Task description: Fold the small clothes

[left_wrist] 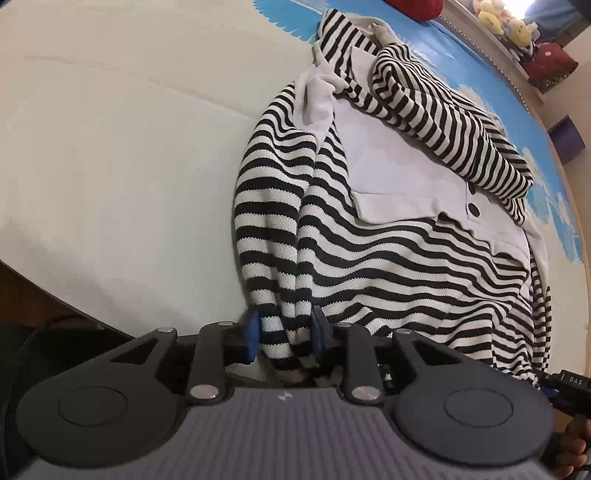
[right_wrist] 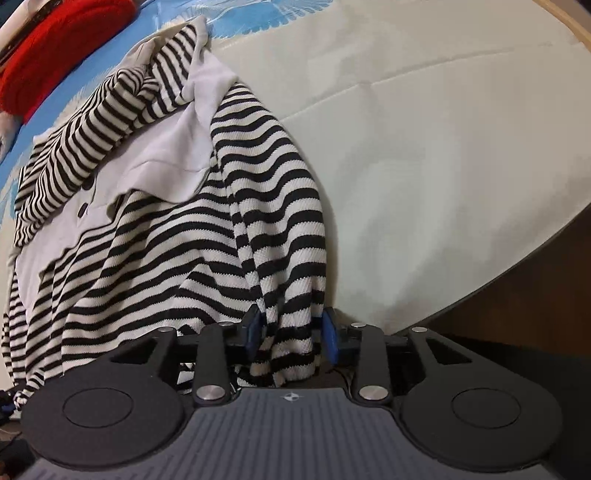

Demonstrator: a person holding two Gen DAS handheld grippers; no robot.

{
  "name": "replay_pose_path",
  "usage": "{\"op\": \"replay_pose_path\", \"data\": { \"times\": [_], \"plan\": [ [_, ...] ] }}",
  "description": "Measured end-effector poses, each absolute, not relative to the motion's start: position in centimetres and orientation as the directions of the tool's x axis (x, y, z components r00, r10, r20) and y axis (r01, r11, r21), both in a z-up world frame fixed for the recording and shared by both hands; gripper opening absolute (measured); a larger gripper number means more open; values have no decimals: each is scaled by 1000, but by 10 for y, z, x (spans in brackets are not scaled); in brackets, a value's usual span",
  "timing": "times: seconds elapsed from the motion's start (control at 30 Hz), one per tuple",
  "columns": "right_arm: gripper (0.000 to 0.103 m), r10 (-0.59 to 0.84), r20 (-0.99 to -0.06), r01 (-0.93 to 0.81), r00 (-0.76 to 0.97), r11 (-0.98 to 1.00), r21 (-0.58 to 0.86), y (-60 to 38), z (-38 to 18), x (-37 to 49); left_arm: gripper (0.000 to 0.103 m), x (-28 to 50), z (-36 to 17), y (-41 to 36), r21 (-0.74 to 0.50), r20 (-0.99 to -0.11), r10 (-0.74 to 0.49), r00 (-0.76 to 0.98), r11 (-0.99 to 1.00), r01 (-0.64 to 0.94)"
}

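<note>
A black-and-white striped garment (left_wrist: 388,258) with a pale grey front panel and dark buttons lies spread on a cream mat (left_wrist: 129,147). My left gripper (left_wrist: 284,334) is shut on a bunched corner of its striped hem at the near edge. In the right wrist view the same striped garment (right_wrist: 166,240) stretches away to the upper left. My right gripper (right_wrist: 293,330) is shut on the other bunched corner of the hem, lifted off the cream mat (right_wrist: 443,147). One striped sleeve is folded across the chest.
A blue patterned sheet (left_wrist: 498,74) lies beyond the garment. A red cushion (right_wrist: 62,48) sits at the far end. Stuffed toys (left_wrist: 502,20) stand on a shelf at the back. The mat's near edge drops to a dark wooden floor (right_wrist: 517,295).
</note>
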State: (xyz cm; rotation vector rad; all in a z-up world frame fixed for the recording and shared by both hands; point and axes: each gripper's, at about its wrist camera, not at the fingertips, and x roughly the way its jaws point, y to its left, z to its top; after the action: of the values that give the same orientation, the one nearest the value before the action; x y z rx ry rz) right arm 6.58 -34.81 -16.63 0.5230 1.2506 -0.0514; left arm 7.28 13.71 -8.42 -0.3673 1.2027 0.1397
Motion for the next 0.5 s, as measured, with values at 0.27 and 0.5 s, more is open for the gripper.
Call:
{"op": "replay_pose_path", "data": {
  "times": [0.27,0.5],
  "plan": [
    [10,258,-874,336,412,849,409,-357,-153,61,8,67,-67,133,-219,-897,-92,432,942,-254],
    [28,239,-911,312,337,885,347,-345,-162,64,20,70,-78,135,-203,-922,-84,378,936,-286]
  ]
}}
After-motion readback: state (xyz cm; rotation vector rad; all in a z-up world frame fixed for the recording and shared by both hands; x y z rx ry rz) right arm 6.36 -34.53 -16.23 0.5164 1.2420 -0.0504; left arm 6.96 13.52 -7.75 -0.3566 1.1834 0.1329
